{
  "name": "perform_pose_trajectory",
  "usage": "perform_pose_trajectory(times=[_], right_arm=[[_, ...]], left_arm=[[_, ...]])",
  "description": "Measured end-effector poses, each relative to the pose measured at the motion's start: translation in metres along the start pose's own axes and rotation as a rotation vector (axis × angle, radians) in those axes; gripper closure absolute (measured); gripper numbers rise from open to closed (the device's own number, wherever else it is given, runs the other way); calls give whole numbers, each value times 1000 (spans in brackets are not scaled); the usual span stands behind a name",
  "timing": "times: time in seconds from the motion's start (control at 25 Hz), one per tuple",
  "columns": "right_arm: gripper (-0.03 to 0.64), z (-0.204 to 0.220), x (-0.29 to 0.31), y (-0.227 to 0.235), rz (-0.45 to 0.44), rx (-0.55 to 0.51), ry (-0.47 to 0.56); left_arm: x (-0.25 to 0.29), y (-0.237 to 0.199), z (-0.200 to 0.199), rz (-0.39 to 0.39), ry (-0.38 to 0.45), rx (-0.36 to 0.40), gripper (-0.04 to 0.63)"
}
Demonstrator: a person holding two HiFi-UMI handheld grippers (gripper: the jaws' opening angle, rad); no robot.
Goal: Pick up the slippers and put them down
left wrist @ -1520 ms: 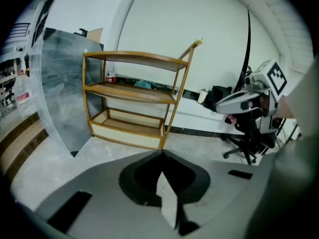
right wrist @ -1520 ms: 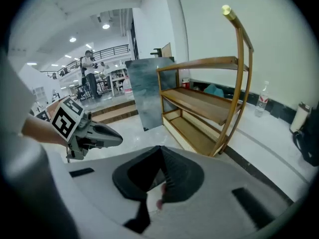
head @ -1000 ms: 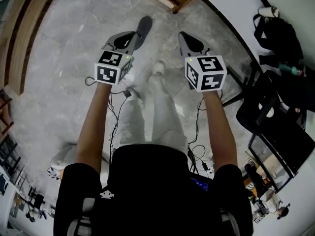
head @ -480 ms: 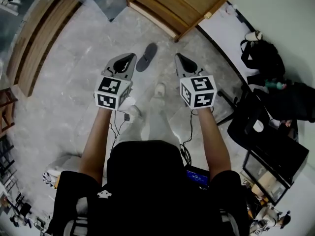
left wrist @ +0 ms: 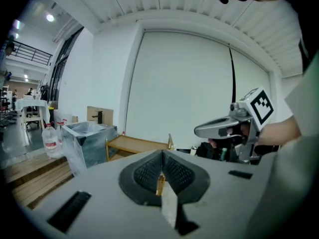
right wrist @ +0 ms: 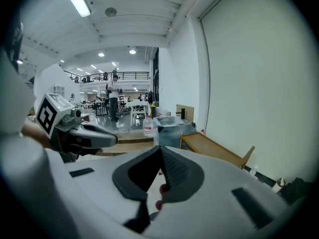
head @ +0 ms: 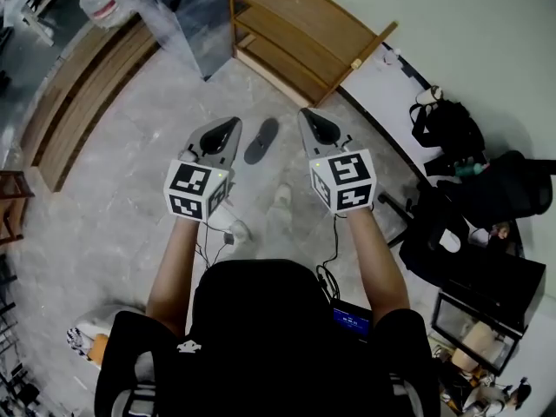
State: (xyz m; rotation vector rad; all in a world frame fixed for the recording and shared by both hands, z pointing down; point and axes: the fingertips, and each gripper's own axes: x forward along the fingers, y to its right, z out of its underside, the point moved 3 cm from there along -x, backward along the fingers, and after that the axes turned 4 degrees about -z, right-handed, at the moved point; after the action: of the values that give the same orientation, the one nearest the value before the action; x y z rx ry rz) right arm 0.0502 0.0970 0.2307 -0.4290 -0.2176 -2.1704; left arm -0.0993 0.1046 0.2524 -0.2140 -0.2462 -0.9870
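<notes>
Slipper of dark grey colour (head: 261,140) is lying flat on the pale stone floor (head: 122,189), a little farther than the person's white shoes (head: 280,195) and on the near side of a low wooden rack (head: 295,33). In the head view it is showing in the gap between the two grippers, but it is down on the floor and nothing is touching it.

The left gripper (left wrist: 161,156) is keeping its jaws pressed together, the ribbed pads meeting in one line with nothing between them. The right gripper (right wrist: 160,151) is also holding its jaws closed pad to pad, and it is carrying nothing. Both grippers are hanging in the air in front of the person's body, side by side and well apart from each other, pointing away toward the rack (each one is showing in the other's own view, at the side).

Left of the rack a grey box under clear plastic (left wrist: 89,136) is standing, with a water bottle (left wrist: 50,139) just beside it on its left. Wooden steps (head: 78,102) are running along the left of the floor. At the right, black bags (head: 447,129) are resting by the white wall.
</notes>
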Motion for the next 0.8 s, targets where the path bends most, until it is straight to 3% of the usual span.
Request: perform_pose_trajectory(times=[0.4, 0.6, 0.8], right_arm=[[620, -45, -61, -73, 44, -58, 123], [620, -53, -79, -104, 58, -73, 155], [620, -61, -93, -130, 66, -87, 186]], left_arm=[[-83, 18, -47, 36, 130, 107, 589], [-118, 23, -55, 61, 192, 88, 588], [-145, 27, -60, 60, 221, 121, 588]])
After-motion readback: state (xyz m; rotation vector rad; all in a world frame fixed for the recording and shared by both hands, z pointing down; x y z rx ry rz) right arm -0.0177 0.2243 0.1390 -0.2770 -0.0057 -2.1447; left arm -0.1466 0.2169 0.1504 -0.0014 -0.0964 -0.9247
